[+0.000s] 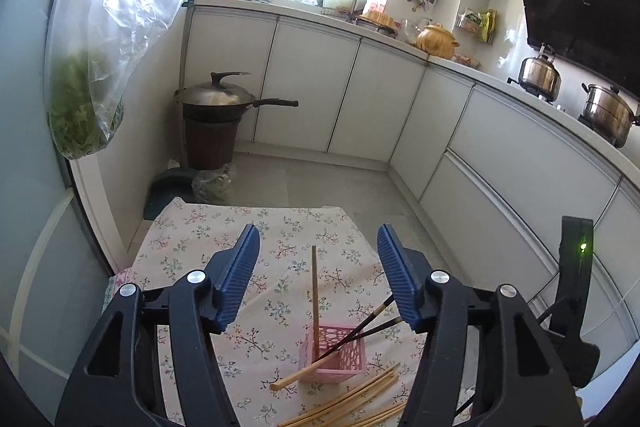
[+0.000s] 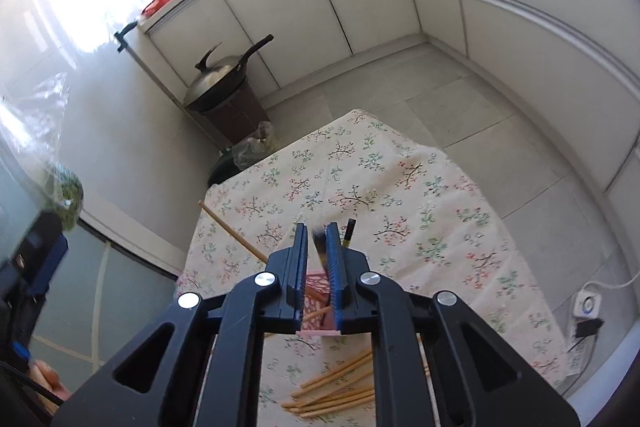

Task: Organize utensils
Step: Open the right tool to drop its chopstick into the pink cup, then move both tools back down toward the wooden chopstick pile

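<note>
The tabletop, under a floral cloth, fills the lower middle of both wrist views, and its near edge is lost behind the gripper bodies. On it, toward the near edge, sits the pink basket, a small perforated holder; from the right wrist only slivers of it show between and below the fingers. The left gripper hangs above the basket with its blue pads spread wide and nothing between them. The right gripper has its pads nearly pressed together, and a dark chopstick sits in the narrow gap, its tip blurred; whether the pads actually press on it cannot be told. A second dark chopstick pokes up just beside the right pad, lower end hidden. From the left wrist, two dark sticks lean out of the basket to the right and vanish behind the right pad. One bamboo chopstick stands upright in the basket, another lies tilted against its front. The loose bamboo chopsticks lie in a fan near the tabletop's near edge, cut off by the frame and the gripper arms. At the lower left of the right wrist view, a hand shows only partly.
</note>
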A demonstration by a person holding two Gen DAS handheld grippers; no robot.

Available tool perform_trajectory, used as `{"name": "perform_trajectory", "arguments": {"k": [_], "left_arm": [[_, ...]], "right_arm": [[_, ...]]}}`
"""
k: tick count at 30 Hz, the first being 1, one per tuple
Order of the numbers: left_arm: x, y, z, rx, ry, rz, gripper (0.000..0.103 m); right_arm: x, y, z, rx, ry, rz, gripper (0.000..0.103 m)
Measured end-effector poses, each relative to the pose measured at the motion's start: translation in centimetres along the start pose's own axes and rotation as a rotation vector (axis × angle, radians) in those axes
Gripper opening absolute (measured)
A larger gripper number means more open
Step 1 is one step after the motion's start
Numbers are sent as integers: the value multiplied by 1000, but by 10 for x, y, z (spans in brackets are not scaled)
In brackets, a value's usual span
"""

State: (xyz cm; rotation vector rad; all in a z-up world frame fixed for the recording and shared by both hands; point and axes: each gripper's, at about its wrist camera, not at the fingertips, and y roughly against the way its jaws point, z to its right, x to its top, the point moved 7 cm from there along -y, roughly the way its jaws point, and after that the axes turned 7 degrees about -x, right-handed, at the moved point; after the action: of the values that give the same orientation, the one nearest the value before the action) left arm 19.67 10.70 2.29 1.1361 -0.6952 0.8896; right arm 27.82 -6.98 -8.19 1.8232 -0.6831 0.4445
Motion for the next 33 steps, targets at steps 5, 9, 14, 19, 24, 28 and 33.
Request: {"name": "perform_trajectory", "arguments": {"k": [5, 9, 14, 19, 24, 28, 33], "left_arm": [[-11, -8, 3, 37, -46, -48, 61], [-22, -8, 17, 38, -74, -61, 65], [-38, -6, 32, 38, -97, -78, 70], [-51, -3, 35, 39, -92, -97, 72], [-63, -3, 41, 48, -114, -114, 84], [-72, -2, 46, 53, -140, -122, 92], [-79, -3, 52, 51, -158, -137, 96]], "right_arm": [[0, 21, 7, -3, 19, 52, 13], [-1, 45, 7, -12, 49, 115, 31], [-10, 63, 12, -29, 87, 145, 33], [-22, 71, 26, -55, 99, 159, 39], [-39, 75, 44, -88, 97, 168, 57], [-49, 75, 64, -110, 51, 150, 67], [-60, 75, 95, -137, -37, 136, 89]]}}
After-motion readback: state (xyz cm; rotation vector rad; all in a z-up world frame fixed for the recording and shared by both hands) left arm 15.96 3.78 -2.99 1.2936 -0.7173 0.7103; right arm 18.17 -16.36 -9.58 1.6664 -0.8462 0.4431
